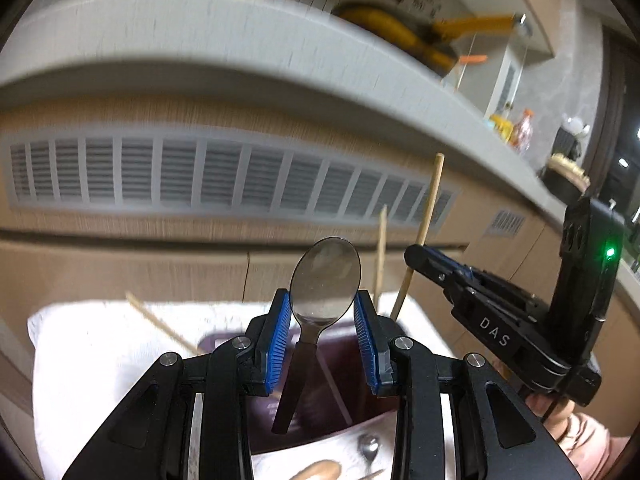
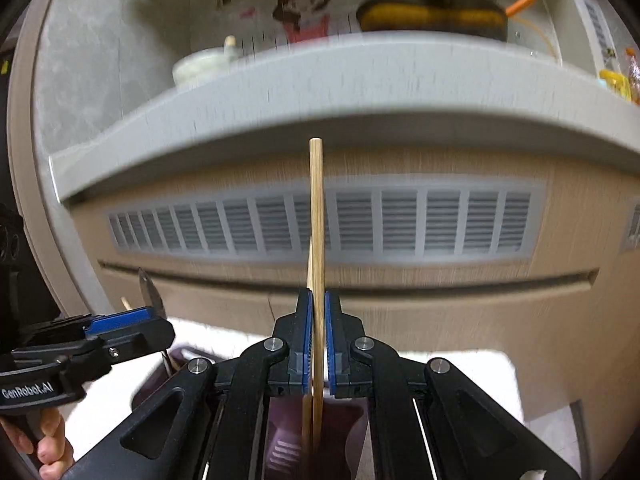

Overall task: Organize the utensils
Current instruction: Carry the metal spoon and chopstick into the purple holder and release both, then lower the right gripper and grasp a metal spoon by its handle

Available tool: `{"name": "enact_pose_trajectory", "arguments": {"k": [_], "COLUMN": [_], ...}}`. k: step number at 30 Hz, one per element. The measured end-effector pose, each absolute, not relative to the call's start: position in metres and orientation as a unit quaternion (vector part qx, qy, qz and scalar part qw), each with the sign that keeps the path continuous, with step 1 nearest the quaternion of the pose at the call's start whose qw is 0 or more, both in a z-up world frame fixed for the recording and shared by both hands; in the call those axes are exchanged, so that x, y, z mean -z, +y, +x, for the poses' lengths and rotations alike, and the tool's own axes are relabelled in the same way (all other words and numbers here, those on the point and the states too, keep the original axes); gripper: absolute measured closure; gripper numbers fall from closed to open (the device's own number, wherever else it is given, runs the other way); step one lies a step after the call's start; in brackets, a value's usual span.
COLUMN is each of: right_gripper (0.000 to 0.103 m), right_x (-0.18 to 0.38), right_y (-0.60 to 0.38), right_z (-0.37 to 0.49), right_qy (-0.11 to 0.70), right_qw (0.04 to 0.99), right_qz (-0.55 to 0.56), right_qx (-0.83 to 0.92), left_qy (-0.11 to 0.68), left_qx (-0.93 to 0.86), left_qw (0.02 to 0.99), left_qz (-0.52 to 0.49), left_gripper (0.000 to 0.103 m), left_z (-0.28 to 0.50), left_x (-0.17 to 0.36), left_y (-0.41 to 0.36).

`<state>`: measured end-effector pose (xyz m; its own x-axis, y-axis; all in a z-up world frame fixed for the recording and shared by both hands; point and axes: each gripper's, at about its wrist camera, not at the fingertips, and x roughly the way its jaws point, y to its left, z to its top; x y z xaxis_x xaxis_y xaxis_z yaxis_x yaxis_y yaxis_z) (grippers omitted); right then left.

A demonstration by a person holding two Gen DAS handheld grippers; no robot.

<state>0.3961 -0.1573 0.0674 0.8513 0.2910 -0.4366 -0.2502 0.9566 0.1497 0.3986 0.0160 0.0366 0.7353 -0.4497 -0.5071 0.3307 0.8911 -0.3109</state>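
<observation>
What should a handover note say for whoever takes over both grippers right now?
Left gripper: jaws around a metal spoon, bowl up, dark handle hanging over the purple holder.
Right gripper: shut on a pair of wooden chopsticks, upright over the same holder.
Done: both picked up.
Left: lower each into the holder. Another spoon and a loose chopstick still lie on the white cloth.

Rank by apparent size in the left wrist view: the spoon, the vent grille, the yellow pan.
1. vent grille, widest by far.
2. spoon and yellow pan: similar; the spoon is nearer the camera, so I leave them unranked.
</observation>
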Motion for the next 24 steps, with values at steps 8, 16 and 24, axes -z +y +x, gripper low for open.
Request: {"name": "enact_pose_trajectory", "arguments": {"k": [8,16,24], "right_gripper": [0.097,0.041,0.024], "right_x": [-0.03,-0.039,-0.048], "right_y": [-0.144,-0.147,-0.142], "right_z": [0.386,0.346,0.298], "right_qy": [0.281,0.27,0.28], "right_qw": [0.949,0.954,0.949], "right_qz": [-0.009,-0.037,-0.057], "right_qx": [-0.144,-0.129,-0.13], "left_qy": [0.338,0.319,0.308], "left_qx": [0.156,0.121,0.075], "left_qw": [0.925,0.938,0.948], "left_qz": [-0.079,-0.061,-0.022], "left_gripper": [0.065,0.042,0.029], "left_z": [0.397,0.361,0.303], "left_x": [-0.001,-0.016,-0.028], "left_y": [0.007,0.012,0.02]}}
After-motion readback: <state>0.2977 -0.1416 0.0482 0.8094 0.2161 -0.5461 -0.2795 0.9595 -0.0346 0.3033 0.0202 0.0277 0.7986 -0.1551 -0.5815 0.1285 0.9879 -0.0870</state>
